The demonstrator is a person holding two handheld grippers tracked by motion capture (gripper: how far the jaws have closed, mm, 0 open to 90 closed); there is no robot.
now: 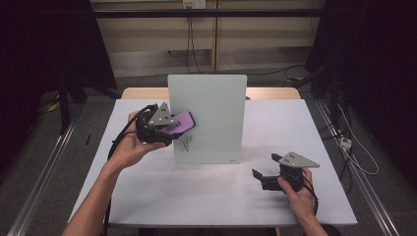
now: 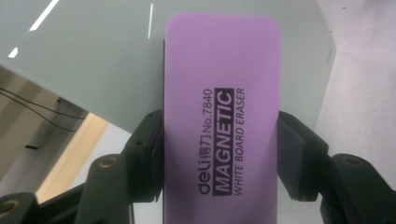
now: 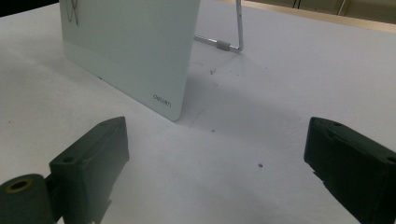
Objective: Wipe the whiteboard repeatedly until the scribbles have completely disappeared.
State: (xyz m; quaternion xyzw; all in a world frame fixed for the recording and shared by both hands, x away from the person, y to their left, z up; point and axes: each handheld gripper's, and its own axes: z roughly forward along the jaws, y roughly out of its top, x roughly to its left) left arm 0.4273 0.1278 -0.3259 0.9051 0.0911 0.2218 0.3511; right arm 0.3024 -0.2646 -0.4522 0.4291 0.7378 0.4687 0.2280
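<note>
Overhead, the high view shows a white table (image 1: 211, 191) with an upright whiteboard (image 1: 209, 113) standing near its middle, a dark scribble (image 1: 185, 143) low on the board's left part. The left hand-held gripper (image 1: 169, 125), carried in the person's left hand (image 1: 130, 145), is raised at the board's left edge and pinches a purple eraser (image 1: 179, 122), whose far end lies over the board's face just above the scribble; whether it touches the glass cannot be told from here. The right hand-held gripper (image 1: 268, 169) sits low over the table to the right of the board, well apart from it, held in the right hand (image 1: 295, 189), its jaws spread with nothing between them. Next, the left gripper view looks along the two black jaws, which press on the long sides of the eraser (image 2: 222, 116); its printed face reads "deli No.7840 MAGNETIC WHITE BOARD ERASER". Behind the eraser the pale whiteboard (image 2: 102, 60) slants across the frame, with the table (image 2: 359, 98) at the right. Finally, the right gripper view shows that gripper's own jaws standing wide apart above the bare table (image 3: 261, 116). Ahead of them is the lower corner of the whiteboard (image 3: 135, 46), marked "deli", part of the scribble (image 3: 72, 11) at the top edge, and the board's metal stand (image 3: 233, 37) resting on the table behind it.
</note>
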